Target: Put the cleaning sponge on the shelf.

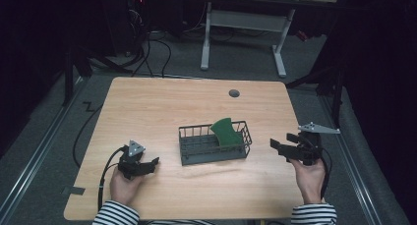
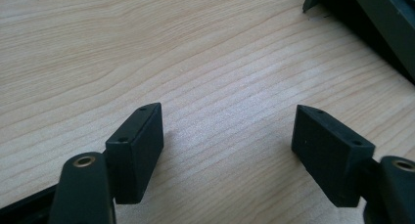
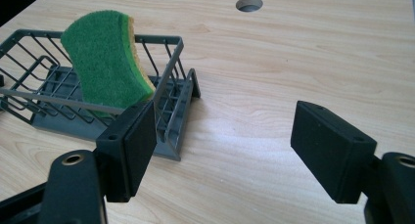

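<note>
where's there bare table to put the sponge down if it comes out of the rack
Bare wood runs along the far side between the rack and the round hole, and across the far-left corner of the table. It is tighter beside the rack, where the left gripper and right gripper sit. The sponge leans inside.

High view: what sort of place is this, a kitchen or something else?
Likely a lab or workshop, not a kitchen: a bare wooden table in a dark room, cables on the floor, and a second desk frame behind.
</note>
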`<state>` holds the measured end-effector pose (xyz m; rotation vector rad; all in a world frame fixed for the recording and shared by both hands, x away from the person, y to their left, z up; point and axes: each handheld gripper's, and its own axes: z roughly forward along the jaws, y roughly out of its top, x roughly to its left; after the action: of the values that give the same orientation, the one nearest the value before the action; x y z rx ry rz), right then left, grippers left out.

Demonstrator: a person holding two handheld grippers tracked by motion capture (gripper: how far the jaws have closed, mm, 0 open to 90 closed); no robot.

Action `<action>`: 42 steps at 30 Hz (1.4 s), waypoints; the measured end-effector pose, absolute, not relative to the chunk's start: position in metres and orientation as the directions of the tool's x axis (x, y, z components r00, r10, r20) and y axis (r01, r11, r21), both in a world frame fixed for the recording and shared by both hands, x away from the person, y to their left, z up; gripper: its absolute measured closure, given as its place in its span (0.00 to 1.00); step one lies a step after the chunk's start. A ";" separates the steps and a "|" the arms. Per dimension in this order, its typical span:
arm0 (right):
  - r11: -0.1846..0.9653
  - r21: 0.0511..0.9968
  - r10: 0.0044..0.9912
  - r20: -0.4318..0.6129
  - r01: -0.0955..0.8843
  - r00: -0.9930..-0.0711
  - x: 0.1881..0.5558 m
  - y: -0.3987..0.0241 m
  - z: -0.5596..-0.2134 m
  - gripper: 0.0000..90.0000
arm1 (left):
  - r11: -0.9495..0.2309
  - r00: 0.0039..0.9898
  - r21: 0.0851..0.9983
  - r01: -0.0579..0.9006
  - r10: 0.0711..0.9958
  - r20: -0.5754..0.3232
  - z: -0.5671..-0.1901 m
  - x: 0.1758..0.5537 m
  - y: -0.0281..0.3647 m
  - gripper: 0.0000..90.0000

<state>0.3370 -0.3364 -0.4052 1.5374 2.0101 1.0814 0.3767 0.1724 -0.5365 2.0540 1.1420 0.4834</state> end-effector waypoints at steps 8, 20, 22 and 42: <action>0.055 0.760 0.934 0.190 0.647 -0.303 0.330 -0.343 -0.418 0.28 | -0.346 0.537 0.744 0.571 0.844 -0.019 -0.536 0.377 0.172 0.31; 0.005 0.751 0.938 0.226 0.660 -0.265 0.322 -0.348 -0.445 0.28 | -0.350 0.538 0.743 0.571 0.843 -0.016 -0.536 0.377 0.172 0.32; 0.005 0.746 0.938 0.228 0.666 -0.262 0.322 -0.347 -0.451 0.28 | -0.350 0.538 0.743 0.571 0.843 -0.017 -0.536 0.377 0.172 0.32; 0.000 0.705 0.940 0.241 0.709 -0.239 0.323 -0.338 -0.506 0.28 | -0.349 0.536 0.744 0.570 0.844 -0.015 -0.536 0.377 0.172 0.32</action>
<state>0.3225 -0.3380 -0.5057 1.7137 1.9799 1.0857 0.3766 0.1718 -0.5364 2.0596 1.1411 0.4899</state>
